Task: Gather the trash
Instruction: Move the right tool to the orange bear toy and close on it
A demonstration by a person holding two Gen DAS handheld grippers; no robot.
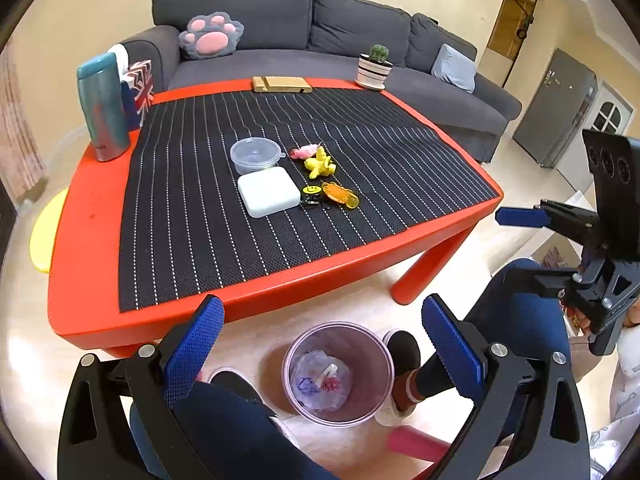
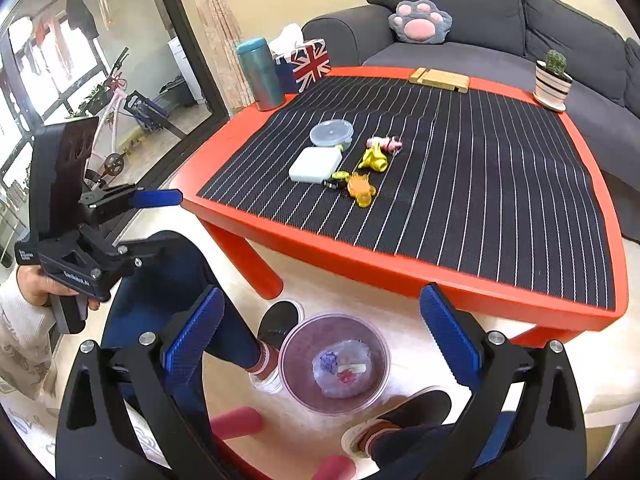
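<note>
- Left gripper (image 1: 322, 334): jaws spread wide, nothing between the blue pads; it hangs above the floor just off the table's near edge, pointing down at the bin.
- Right gripper (image 2: 322, 322): jaws likewise wide apart and empty, over the same bin; in the left wrist view it shows at the right, gripped by a hand.
- Trash bin (image 1: 292, 364): a translucent round bin on the floor, below the near edge of the red table (image 1: 80, 240), between the person's two shoes.
- Trash (image 1: 320, 380): a crumpled clear wrapper with blue, red and white scraps, lying at the bottom of the bin.
- Striped mat (image 1: 360, 128): black with white lines, covering most of the tabletop.
- Mid-mat group: clear lidded tub (image 1: 256, 155), white square case (image 1: 269, 191) just nearer, a pink toy (image 1: 305, 152), a yellow toy (image 1: 319, 164), a smiley badge (image 1: 312, 191) and an orange toy (image 1: 340, 195), all close together.
- Far left corner: teal flask (image 1: 102, 108), upright, beside a flag-print tissue box (image 1: 140, 88).
- Far edge: wooden stand (image 1: 281, 84); far right corner: potted cactus (image 1: 375, 67).
- Grey sofa (image 1: 280, 16) behind the table, bearing a paw cushion (image 1: 211, 35).
</note>
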